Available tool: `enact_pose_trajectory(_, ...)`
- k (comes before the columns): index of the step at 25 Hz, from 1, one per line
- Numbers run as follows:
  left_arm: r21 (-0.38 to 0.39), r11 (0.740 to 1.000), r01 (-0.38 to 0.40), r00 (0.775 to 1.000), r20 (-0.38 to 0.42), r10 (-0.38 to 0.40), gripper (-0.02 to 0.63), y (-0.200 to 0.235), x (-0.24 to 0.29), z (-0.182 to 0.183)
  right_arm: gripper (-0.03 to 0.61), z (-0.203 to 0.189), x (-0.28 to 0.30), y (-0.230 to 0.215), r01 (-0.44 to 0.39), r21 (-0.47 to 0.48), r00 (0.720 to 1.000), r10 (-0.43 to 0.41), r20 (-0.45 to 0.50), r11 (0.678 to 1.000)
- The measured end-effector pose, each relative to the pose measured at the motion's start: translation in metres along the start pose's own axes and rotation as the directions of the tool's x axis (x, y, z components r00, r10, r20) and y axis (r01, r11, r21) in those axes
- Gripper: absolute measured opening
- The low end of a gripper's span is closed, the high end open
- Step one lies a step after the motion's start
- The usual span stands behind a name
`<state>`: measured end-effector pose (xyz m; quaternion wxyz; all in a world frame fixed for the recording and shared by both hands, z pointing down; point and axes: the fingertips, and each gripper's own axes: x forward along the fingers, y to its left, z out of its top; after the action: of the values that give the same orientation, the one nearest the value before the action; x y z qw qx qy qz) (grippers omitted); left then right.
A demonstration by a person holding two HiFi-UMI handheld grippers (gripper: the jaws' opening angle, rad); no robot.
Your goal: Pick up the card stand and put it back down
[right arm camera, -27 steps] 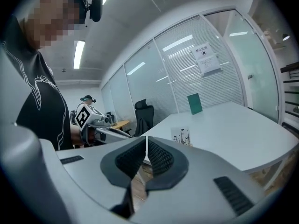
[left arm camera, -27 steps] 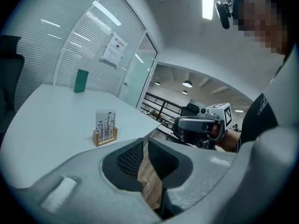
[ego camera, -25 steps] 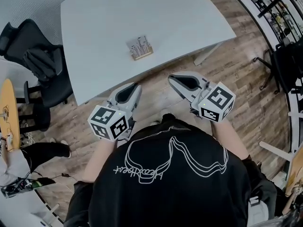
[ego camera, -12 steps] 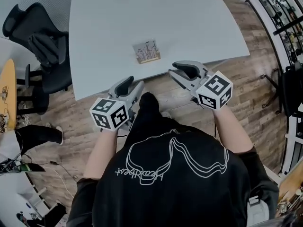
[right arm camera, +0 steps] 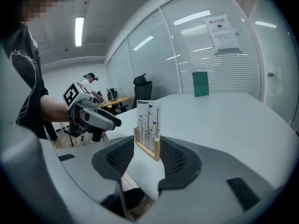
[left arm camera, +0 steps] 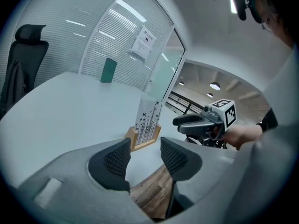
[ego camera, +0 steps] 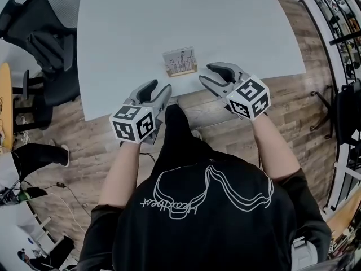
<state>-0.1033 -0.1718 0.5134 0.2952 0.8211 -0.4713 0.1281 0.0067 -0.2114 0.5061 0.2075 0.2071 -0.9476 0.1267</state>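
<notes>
The card stand (ego camera: 180, 62) stands upright on the pale counter (ego camera: 169, 16), close to its near edge, with a printed card in its wooden base. The left hand-held gripper (ego camera: 157, 90) hovers at the counter's edge, its jaws opening with nothing between them. The right hand-held gripper (ego camera: 207, 74) is just beside the stand, its jaws opening too, and neither of its 2 pads touches the stand.
</notes>
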Motion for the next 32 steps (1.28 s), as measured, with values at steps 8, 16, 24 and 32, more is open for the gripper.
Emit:
enact_pose_trajectory(8, 0.045, 0.999, 0.020, 0.999, -0.043, -0.018, 0.189, 0.014, 0.036, -0.001, 0.193, -0.023, 0.034, -0.025, 0.020, -0.038, 0.995, -0.024, -0.094, 0.999)
enact_pose_trajectory(16, 0.083, 0.996, 0.032, 0.995, -0.099, -0.024, 0.187, 0.016, 0.058, -0.004, 0.180, -0.031, 0.056, -0.028, 0.019, -0.028, 0.990, -0.023, -0.142, 0.999)
enact_pose_trajectory(24, 0.142, 0.990, 0.024, 0.991, -0.134, -0.004, 0.185, 0.023, 0.066, -0.002, 0.145, -0.028, 0.065, -0.028, 0.023, -0.044, 0.988, -0.030, -0.152, 0.999)
enact_pose_trajectory(32, 0.147, 0.989, -0.016, 0.993, -0.114, 0.033, 0.107, 0.031, 0.066, 0.001, 0.140, -0.028, 0.064, -0.030, 0.042, -0.044, 0.990, -0.048, -0.135, 0.998)
